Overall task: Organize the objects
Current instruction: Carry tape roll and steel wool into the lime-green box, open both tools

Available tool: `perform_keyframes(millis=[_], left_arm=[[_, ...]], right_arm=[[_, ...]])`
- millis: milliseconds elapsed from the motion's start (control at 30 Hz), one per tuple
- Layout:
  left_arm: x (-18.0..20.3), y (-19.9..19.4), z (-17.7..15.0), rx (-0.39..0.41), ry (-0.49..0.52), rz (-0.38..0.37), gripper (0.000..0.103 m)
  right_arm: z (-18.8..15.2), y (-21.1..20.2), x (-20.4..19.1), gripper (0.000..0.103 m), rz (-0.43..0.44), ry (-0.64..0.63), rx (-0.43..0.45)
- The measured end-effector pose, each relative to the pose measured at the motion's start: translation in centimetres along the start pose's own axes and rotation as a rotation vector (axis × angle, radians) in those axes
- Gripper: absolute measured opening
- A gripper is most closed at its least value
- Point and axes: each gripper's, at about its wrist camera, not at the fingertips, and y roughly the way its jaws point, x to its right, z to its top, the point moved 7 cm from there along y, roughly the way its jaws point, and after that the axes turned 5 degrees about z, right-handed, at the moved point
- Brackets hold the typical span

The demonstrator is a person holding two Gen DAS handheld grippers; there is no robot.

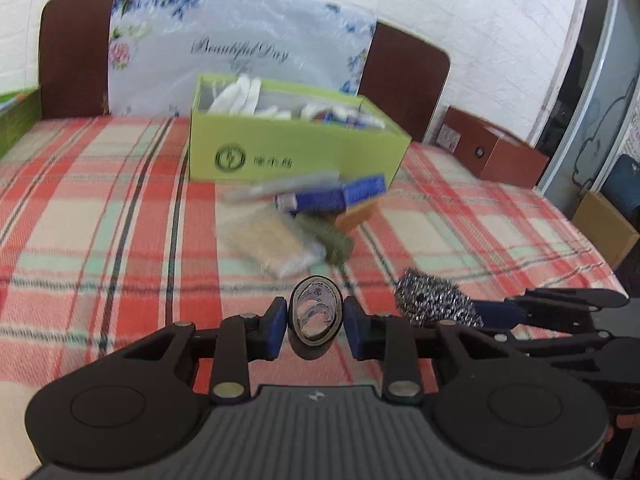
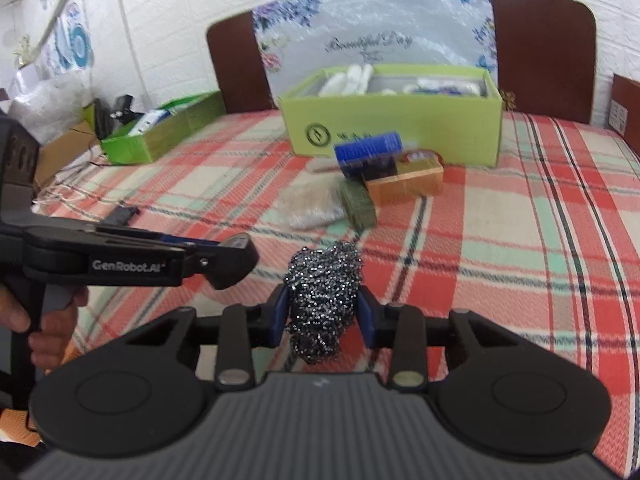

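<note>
My left gripper (image 1: 316, 326) is shut on a roll of tape (image 1: 316, 316), held above the plaid bedspread. My right gripper (image 2: 322, 314) is shut on a steel wool scourer (image 2: 322, 292); the scourer also shows in the left wrist view (image 1: 434, 300). The left gripper shows in the right wrist view (image 2: 236, 258) to the left of the scourer. A light green open box (image 1: 296, 148) (image 2: 400, 124) with white and blue items inside stands ahead. In front of it lies a pile: a blue box (image 1: 332, 196) (image 2: 370, 148), an orange box (image 2: 406, 184), a dark green pad (image 1: 330, 236) (image 2: 358, 204) and a clear bag (image 1: 268, 240) (image 2: 310, 204).
A second green box (image 2: 160, 132) sits at the far left of the bed. A dark wooden headboard (image 2: 540, 48) with a floral sheet (image 1: 240, 52) stands behind. A brown bedside cabinet (image 1: 492, 148) and a cardboard box (image 1: 604, 228) are to the right.
</note>
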Motion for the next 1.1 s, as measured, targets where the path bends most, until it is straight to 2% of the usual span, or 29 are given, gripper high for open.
perform_keyframes(millis=[200, 333, 467, 633, 767, 967, 1100], left_arm=[[-0.6, -1.8, 5.9, 0.126, 0.018, 0.016, 0.032], [-0.9, -2.1, 9.6, 0.195, 0.024, 0.035, 0.032], [-1.4, -1.0, 12.8, 0.234, 0.025, 0.067, 0.032], [-2.6, 2.5, 16.5, 0.232, -0.021, 0.075, 0.032], [-3.8, 6.2, 18.4, 0.2, -0.041, 0.091, 0.032], [-6.0, 11.5, 19.0, 0.146, -0.093, 0.11, 0.032], [-6.9, 13.5, 18.7, 0.122, -0.094, 0.117, 0.032]], right_arm=[[4.5, -2.0, -0.3, 0.035, 0.059, -0.04, 0.096], [8.5, -2.2, 0.2, 0.035, 0.036, -0.071, 0.178], [12.0, -0.7, 1.6, 0.035, 0.012, -0.059, 0.218], [16.1, 2.0, 3.1, 0.035, -0.028, -0.051, 0.255], [18.8, 4.4, 4.5, 0.036, -0.079, -0.065, 0.28], [21.2, 10.4, 7.2, 0.036, -0.191, -0.18, 0.231], [21.8, 13.9, 8.5, 0.036, -0.206, -0.218, 0.205]])
